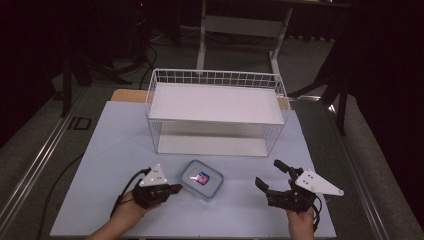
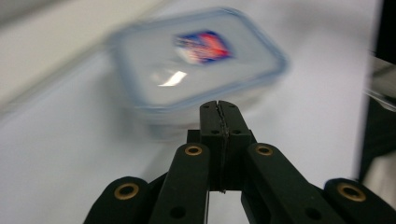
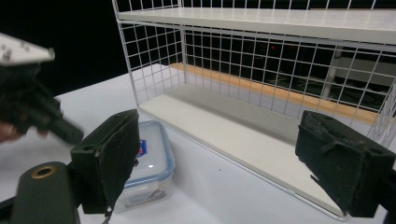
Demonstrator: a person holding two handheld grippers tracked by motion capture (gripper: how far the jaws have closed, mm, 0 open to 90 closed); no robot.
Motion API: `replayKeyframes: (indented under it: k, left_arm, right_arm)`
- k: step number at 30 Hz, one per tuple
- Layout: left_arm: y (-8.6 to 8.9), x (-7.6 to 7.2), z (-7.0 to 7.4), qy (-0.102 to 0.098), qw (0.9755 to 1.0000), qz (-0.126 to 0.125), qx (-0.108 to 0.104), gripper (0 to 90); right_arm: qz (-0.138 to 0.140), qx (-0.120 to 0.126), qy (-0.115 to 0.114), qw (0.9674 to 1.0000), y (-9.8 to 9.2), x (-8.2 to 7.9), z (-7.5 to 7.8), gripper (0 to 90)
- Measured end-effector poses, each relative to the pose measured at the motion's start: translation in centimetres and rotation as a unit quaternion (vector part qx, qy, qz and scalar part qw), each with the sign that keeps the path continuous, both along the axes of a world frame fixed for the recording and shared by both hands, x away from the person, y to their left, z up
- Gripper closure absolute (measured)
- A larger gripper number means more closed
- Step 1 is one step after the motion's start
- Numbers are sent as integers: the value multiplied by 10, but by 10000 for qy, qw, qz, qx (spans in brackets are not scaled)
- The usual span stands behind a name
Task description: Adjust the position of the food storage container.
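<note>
A clear plastic food box (image 1: pixel 202 179) with a blue-rimmed lid and a red-and-blue label lies on the pale table, between the two grippers. My left gripper (image 1: pixel 176 189) is shut, empty, its tips just left of the box; in the left gripper view the closed tips (image 2: pixel 219 106) point at the blurred box (image 2: pixel 196 60) close ahead. My right gripper (image 1: pixel 269 175) stands open to the right of the box, nothing between its jaws. In the right gripper view its fingers (image 3: pixel 109 151) frame the box (image 3: pixel 150 161) at lower left.
A white wire shelf rack (image 1: pixel 216 111) with two flat shelves stands behind the box at mid-table; the right gripper view shows its lower shelf (image 3: pixel 243 140) near. The table's front edge (image 1: pixel 190 234) is close to the hands. Dark stands and cables lie on the floor around.
</note>
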State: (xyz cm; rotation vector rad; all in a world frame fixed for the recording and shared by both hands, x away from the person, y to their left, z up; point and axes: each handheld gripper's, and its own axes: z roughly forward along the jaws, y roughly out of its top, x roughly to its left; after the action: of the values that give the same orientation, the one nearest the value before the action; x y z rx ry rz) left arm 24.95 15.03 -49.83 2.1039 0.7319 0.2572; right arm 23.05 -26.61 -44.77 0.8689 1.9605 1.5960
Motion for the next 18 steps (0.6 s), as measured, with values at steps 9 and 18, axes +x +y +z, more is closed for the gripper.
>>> replayKeyframes:
  k: [9,18]
  left_arm:
    - [13,33,-14,23,9987,357,373,900]
    - [-5,39,-27,247,9991,100,321,900]
  right_arm:
    - [17,11,42,10000,2,1,-1,140]
    - [122,26,125,9998,2,1,-3,140]
